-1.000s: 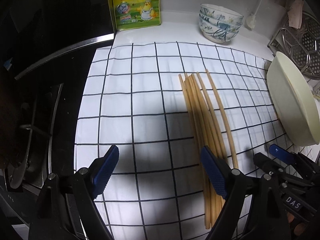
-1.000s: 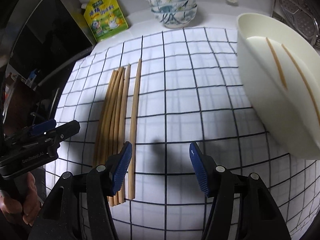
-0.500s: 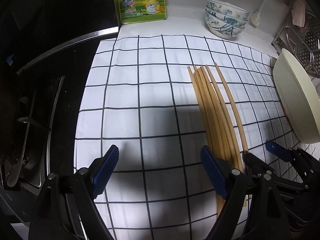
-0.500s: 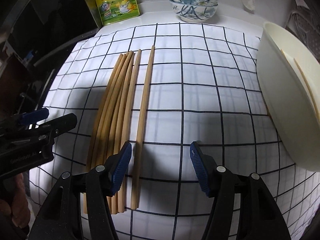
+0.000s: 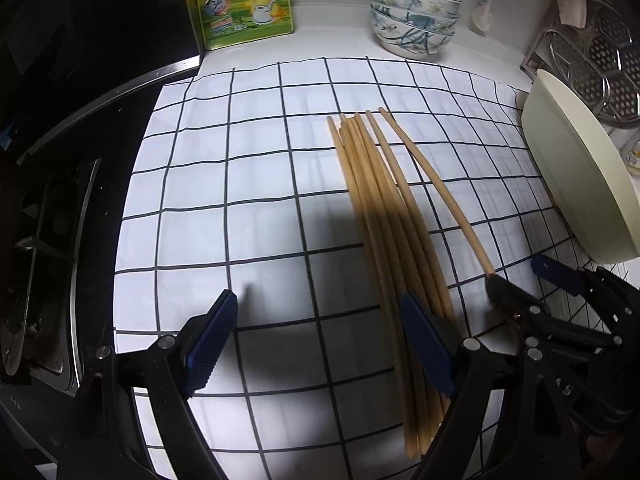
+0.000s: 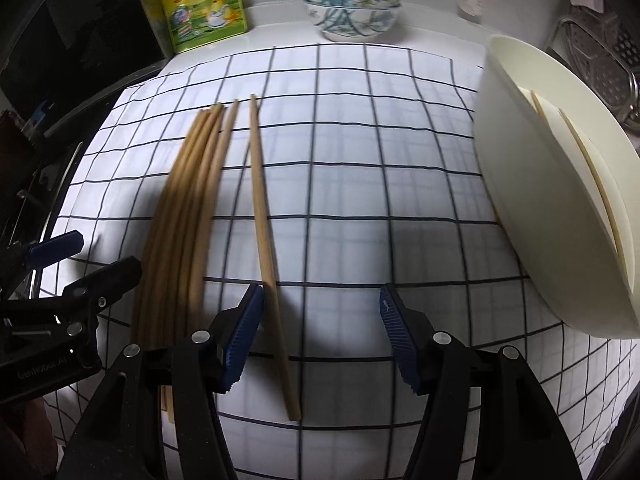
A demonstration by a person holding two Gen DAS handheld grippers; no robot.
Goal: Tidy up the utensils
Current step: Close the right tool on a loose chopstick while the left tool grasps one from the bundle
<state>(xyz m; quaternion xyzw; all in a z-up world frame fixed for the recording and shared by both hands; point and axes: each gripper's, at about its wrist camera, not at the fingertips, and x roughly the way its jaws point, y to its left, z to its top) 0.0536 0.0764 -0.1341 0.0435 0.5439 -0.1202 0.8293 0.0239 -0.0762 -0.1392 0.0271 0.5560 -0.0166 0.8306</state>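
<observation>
Several wooden chopsticks [image 5: 384,216] lie in a bundle on the checked cloth [image 5: 240,184]; they show in the right wrist view [image 6: 184,208] too. One single chopstick [image 6: 266,240] lies apart to their right, its near end between my right gripper's [image 6: 320,336] open fingers, close to the left pad [image 6: 244,336]. My left gripper [image 5: 320,344] is open and empty, its right pad [image 5: 428,344] over the bundle's near end. A cream tray [image 6: 560,200] at the right holds two chopsticks [image 6: 580,152].
A stack of patterned bowls [image 5: 414,20] and a yellow seasoning bag [image 5: 240,0] stand at the back. A dark stove [image 5: 48,200] borders the cloth on the left. A metal rack [image 5: 600,60] stands behind the tray.
Both grippers moved forward and lower toward the chopsticks. The single chopstick's near end now lies between my right gripper's fingers. The chopsticks have not moved.
</observation>
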